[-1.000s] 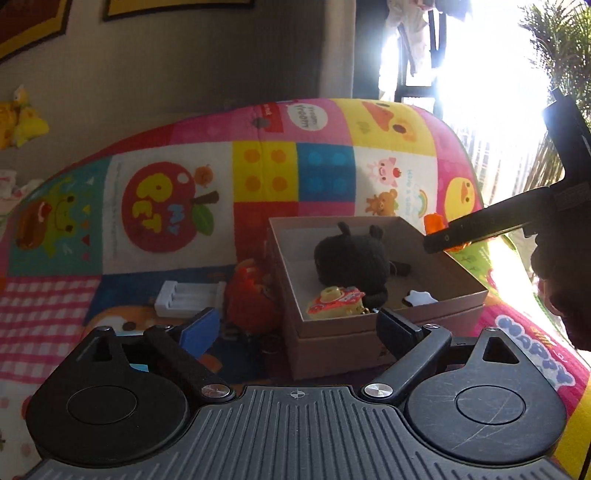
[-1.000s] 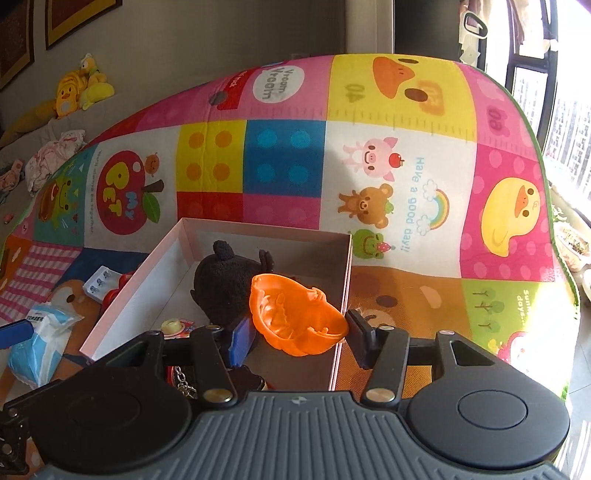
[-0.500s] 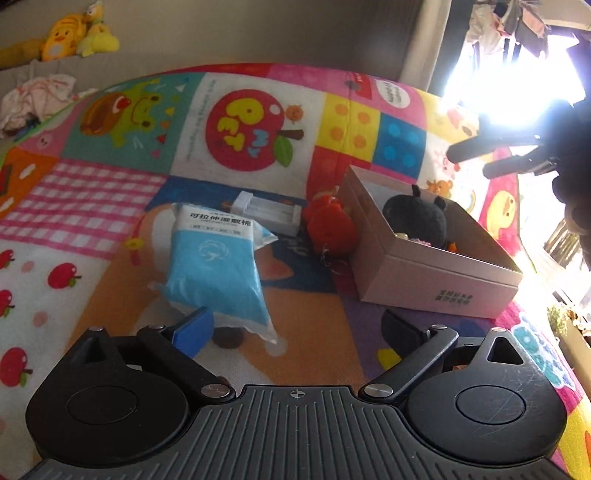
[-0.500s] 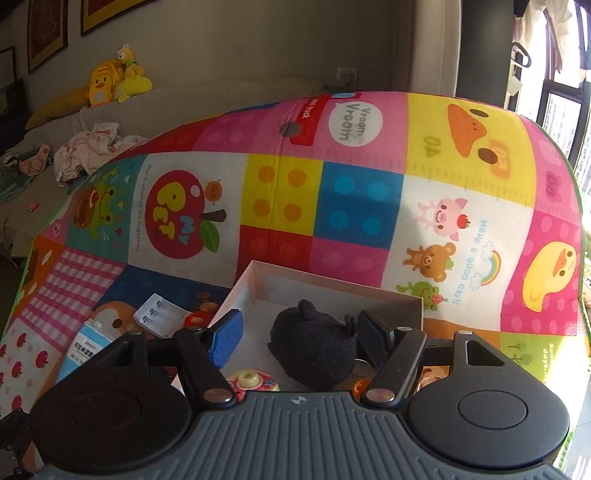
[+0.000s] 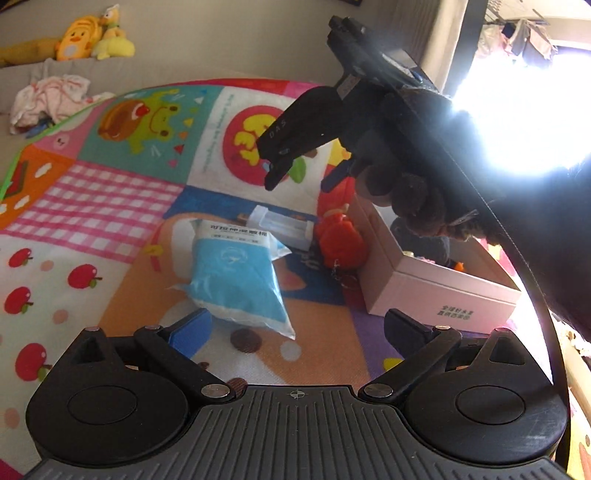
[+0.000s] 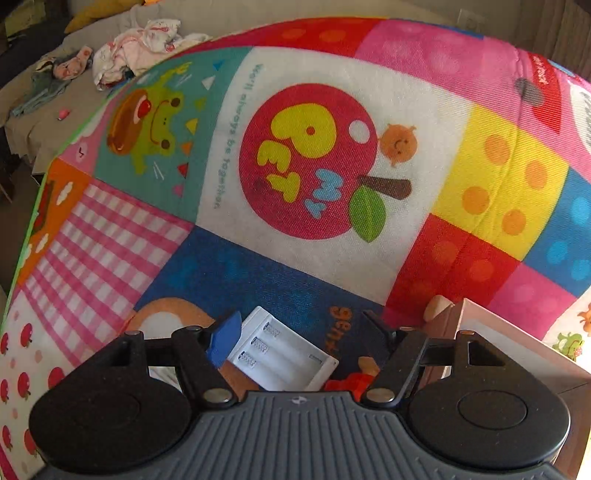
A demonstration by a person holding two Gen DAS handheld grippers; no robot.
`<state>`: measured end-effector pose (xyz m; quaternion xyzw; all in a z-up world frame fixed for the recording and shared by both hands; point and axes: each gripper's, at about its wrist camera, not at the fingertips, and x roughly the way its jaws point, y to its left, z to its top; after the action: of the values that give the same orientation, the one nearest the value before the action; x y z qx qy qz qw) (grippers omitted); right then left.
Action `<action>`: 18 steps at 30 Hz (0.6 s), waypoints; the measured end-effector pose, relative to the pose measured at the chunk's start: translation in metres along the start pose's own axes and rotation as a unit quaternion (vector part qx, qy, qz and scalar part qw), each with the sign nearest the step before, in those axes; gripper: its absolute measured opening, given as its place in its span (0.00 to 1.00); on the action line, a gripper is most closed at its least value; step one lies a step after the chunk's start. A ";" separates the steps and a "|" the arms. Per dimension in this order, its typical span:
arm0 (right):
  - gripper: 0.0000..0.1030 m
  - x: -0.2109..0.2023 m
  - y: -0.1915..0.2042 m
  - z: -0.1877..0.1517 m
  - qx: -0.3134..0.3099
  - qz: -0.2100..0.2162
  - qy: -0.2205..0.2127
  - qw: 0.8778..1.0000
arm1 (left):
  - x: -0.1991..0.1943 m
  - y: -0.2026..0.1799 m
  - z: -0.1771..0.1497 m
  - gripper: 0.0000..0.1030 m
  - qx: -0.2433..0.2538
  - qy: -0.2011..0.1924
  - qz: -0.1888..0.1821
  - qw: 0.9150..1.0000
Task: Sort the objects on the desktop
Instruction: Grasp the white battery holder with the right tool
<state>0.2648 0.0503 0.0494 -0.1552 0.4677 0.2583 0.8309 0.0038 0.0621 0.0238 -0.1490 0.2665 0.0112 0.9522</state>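
On the colourful play mat lie a blue wipes packet [image 5: 236, 280], a white battery case [image 5: 280, 225] and a red toy [image 5: 340, 240]. A pink box [image 5: 443, 295] beside them holds a black plush and an orange toy [image 5: 458, 266], mostly hidden by a hand. My left gripper [image 5: 295, 328] hovers just short of the blue packet, jaws opening wide, nothing between them. My right gripper [image 6: 299, 332] hangs over the white battery case [image 6: 280, 358], jaws opening and empty, with the red toy [image 6: 351, 380] by its right finger. The right gripper [image 5: 299, 177] also shows from the left wrist.
The box corner [image 6: 498, 332] stands just right of my right gripper. Crumpled clothes [image 6: 144, 44] lie on the grey surface beyond the mat's far left edge. Yellow plush toys [image 5: 88, 33] sit at the back. Strong window glare fills the upper right.
My right gripper let go of the orange toy over the box, then swung left to above the white case. My left gripper turned from the box to the blue packet, jaws wider.
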 end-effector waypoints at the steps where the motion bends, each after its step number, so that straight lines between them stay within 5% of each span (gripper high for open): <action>1: 0.69 0.007 0.000 0.001 0.008 0.007 0.006 1.000 | 0.000 0.003 0.001 0.99 -0.005 -0.001 0.006 1.000; 9: 0.69 0.027 0.009 -0.006 0.012 0.035 0.049 0.998 | -0.001 0.009 0.002 0.99 -0.014 -0.003 0.015 1.000; 13: 0.57 0.009 0.019 -0.024 -0.015 0.069 0.068 0.995 | 0.000 0.005 0.000 0.99 0.000 -0.003 0.008 1.000; 18: 0.50 -0.022 0.033 -0.059 -0.069 0.053 0.060 0.994 | 0.001 0.005 0.000 1.00 0.000 0.000 0.017 1.000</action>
<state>0.1952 0.0417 0.0376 -0.2026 0.5053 0.3244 0.7736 0.0038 0.0665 0.0220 -0.1446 0.2690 0.0276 0.9518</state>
